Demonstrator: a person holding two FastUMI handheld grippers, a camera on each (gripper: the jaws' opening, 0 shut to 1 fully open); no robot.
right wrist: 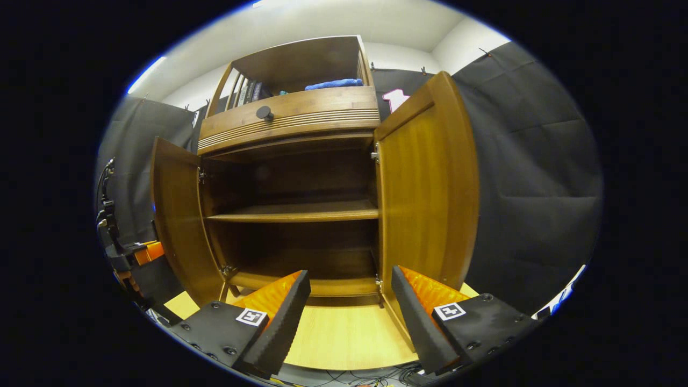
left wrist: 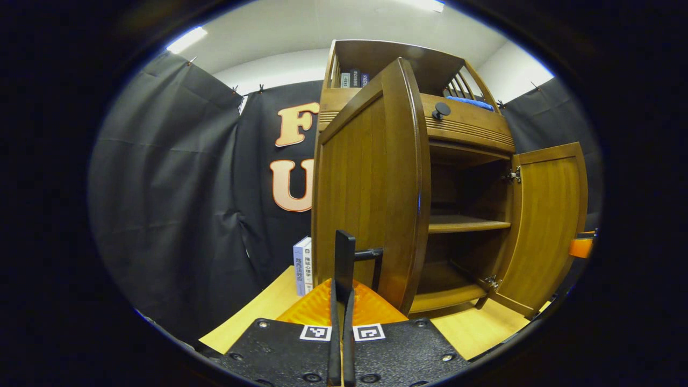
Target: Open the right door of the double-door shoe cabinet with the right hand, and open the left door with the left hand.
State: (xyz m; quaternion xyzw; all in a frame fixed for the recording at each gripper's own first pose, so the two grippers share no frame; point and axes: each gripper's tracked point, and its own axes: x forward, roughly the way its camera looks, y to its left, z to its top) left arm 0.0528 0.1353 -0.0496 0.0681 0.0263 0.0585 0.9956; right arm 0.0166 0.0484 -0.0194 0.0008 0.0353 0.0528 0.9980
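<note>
The wooden shoe cabinet point(right wrist: 290, 115) stands with both doors swung wide. In the left gripper view the left door point(left wrist: 360, 193) is edge-on just ahead, and my left gripper point(left wrist: 343, 252) is shut on its dark bar handle point(left wrist: 373, 253). The right door point(left wrist: 548, 226) hangs open at the far side. In the right gripper view my right gripper point(right wrist: 349, 301) is open in front of the bare lower shelves point(right wrist: 295, 215), holding nothing, with the right door point(right wrist: 430, 188) just to its right. The left door point(right wrist: 174, 215) is at the left, and the left gripper point(right wrist: 131, 252) is beside it.
The cabinet sits on a light wooden board point(right wrist: 344, 333). A drawer with a round dark knob point(right wrist: 264, 112) is above the doors, and a blue cloth point(right wrist: 333, 84) and books lie on the top shelf. Two books point(left wrist: 302, 266) stand left of the cabinet. Black cloth surrounds it.
</note>
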